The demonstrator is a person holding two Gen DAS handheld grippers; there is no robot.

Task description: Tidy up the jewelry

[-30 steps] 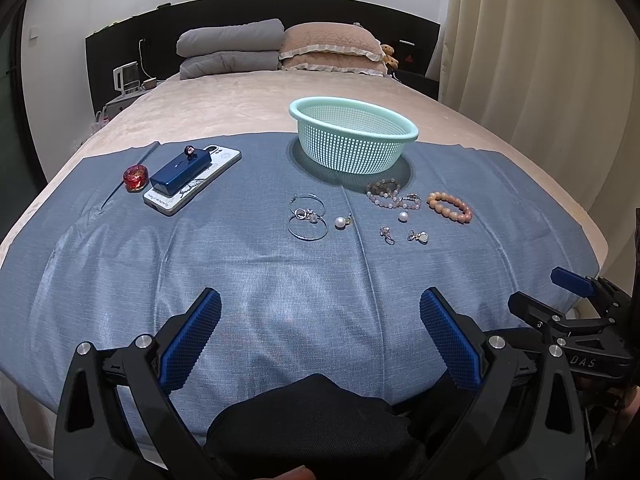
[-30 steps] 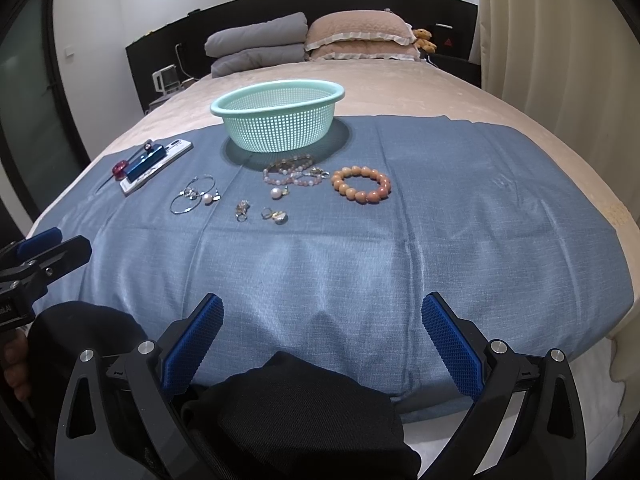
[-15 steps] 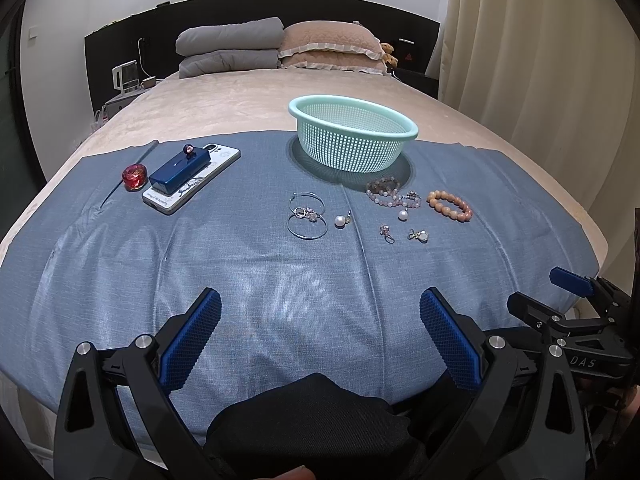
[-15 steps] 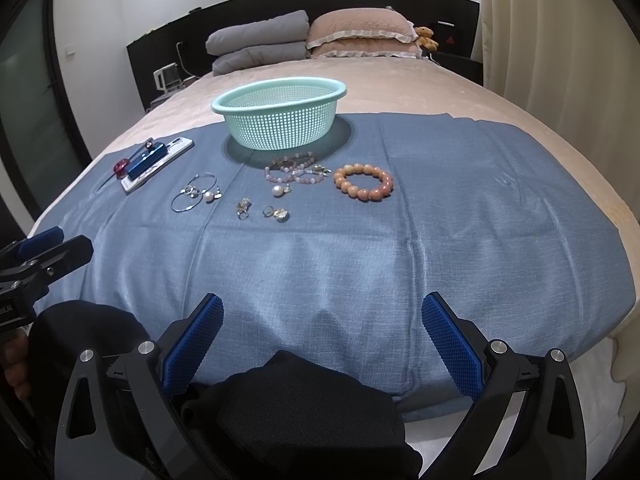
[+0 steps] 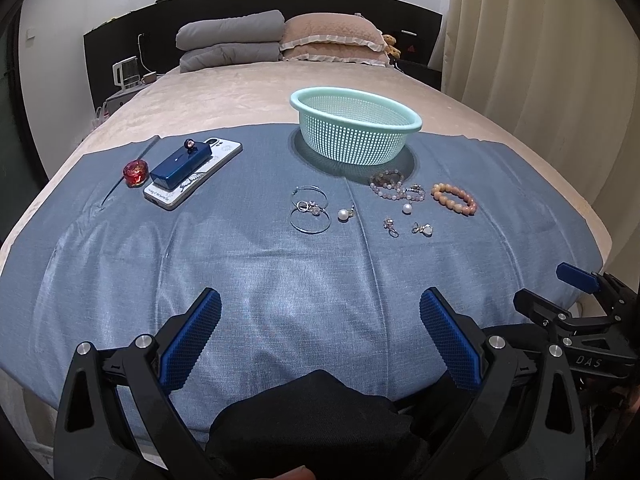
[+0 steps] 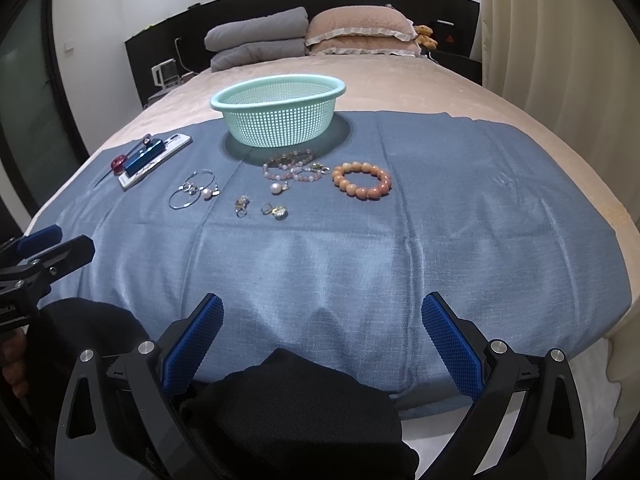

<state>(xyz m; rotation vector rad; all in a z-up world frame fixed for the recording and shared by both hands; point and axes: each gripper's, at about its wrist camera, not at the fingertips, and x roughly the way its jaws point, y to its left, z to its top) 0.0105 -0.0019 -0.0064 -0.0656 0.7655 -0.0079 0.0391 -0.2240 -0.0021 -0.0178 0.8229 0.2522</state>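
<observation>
A mint green mesh basket (image 5: 356,132) (image 6: 280,114) stands on a blue cloth (image 5: 240,264) (image 6: 460,208) spread over the bed. In front of it lie an orange bead bracelet (image 5: 454,199) (image 6: 361,180), a pink bead bracelet (image 5: 394,186) (image 6: 294,166), silver hoop earrings (image 5: 310,210) (image 6: 192,194), pearl earrings (image 5: 344,215) (image 6: 276,188) and small gold earrings (image 5: 422,229) (image 6: 276,211). My left gripper (image 5: 320,332) and my right gripper (image 6: 322,336) are both open with nothing between them, low over the cloth's near edge, far from the jewelry.
A phone with a dark blue box on it (image 5: 192,168) (image 6: 154,158) and a small red jar (image 5: 136,172) lie at the cloth's left. Pillows and folded grey bedding (image 5: 228,40) sit at the headboard. Curtains (image 5: 560,80) hang on the right.
Both grippers have eased slightly forward; the jewelry and basket have stayed in place.
</observation>
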